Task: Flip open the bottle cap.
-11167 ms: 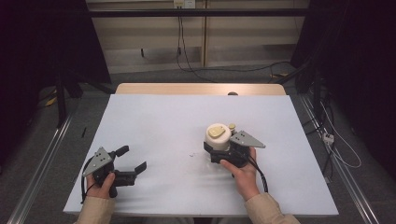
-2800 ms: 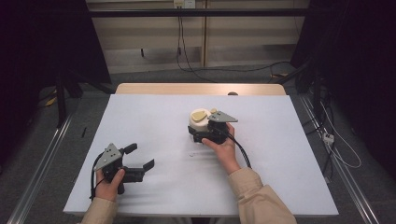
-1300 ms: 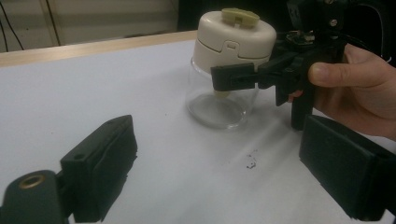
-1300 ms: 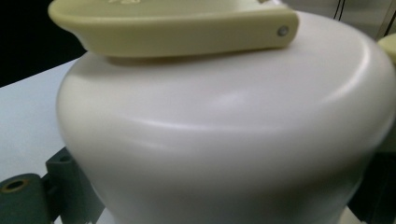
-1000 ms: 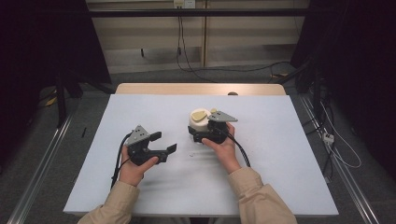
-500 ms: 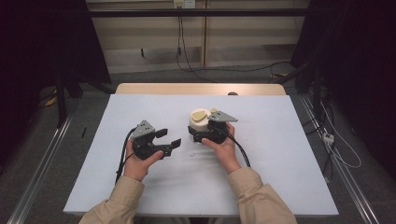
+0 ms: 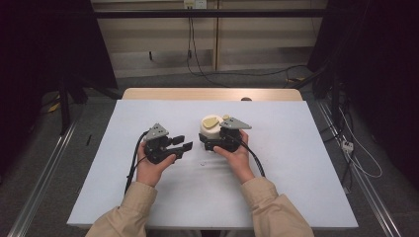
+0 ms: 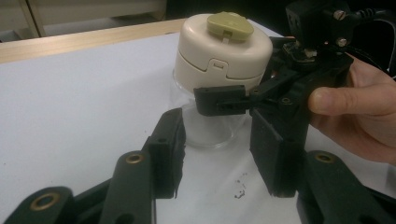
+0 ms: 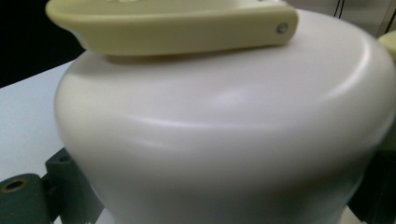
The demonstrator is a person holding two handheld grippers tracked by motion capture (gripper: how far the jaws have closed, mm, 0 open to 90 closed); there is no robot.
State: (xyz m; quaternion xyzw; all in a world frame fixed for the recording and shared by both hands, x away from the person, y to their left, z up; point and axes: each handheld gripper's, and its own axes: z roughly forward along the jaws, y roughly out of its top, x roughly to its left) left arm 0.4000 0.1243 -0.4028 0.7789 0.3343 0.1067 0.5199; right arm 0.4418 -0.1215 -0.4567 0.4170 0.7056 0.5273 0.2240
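High view puts the clear glass jar with a cream plastic lid and yellow-green flip tab (image 7: 209,129) near the middle of the white table (image 7: 296,163), clamped between the jaws of the right gripper (image 7: 213,143). Left gripper view has the left gripper (image 8: 219,154) just beside that jar, its jaws half apart, having just been closing, with nothing pressed between them

Jar (image 7: 210,129) on table (image 7: 296,148), mid-centre
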